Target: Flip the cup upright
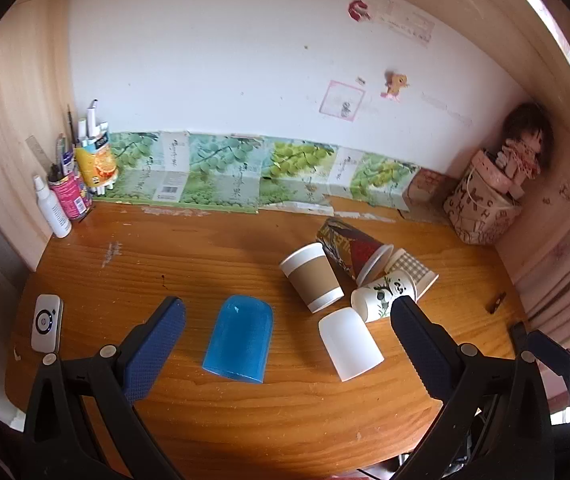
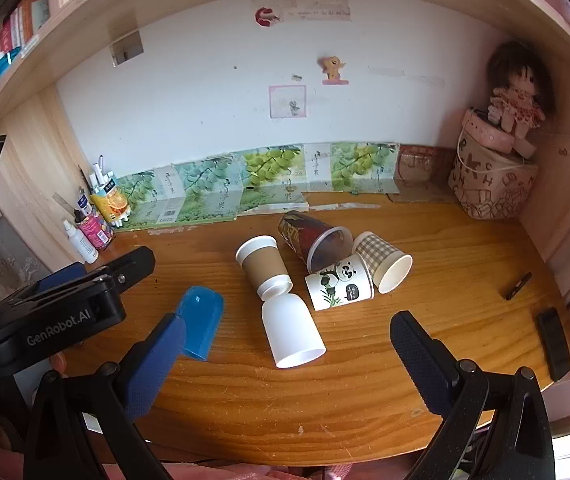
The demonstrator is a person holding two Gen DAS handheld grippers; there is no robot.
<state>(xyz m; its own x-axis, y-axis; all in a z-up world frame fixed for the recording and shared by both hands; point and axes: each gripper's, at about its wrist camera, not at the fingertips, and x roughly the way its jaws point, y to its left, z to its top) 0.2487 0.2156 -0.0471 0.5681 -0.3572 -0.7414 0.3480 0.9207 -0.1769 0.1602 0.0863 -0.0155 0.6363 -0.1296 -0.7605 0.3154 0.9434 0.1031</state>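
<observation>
The left gripper [image 1: 287,322] is held low over the near edge of the orange-brown wooden desk [image 1: 213,264], pointed toward the back wall; its blue-padded fingers [image 1: 157,344] are spread wide and nothing is held between them. Between those fingers, nearer the left one, a translucent blue plastic cup [image 1: 239,340] is seen standing upside down on the desk, its closed base uppermost and its rim on the wood; neither pad touches it.

The right gripper [image 2: 287,334] is likewise held low and level at the near edge, its fingers [image 2: 417,352] wide apart and empty. In the right wrist view, the left gripper's black body is seen at the left, just beside the blue cup [image 2: 201,322].

Between the right gripper's fingers a white plastic cup [image 2: 293,330] lies on its side, mouth toward the camera. Just behind it, a brown-banded paper cup [image 2: 263,266], a dark patterned paper cup [image 2: 313,236], a panda-printed paper cup [image 2: 339,282] and a checked paper cup [image 2: 383,260] lie tipped in a cluster.
</observation>
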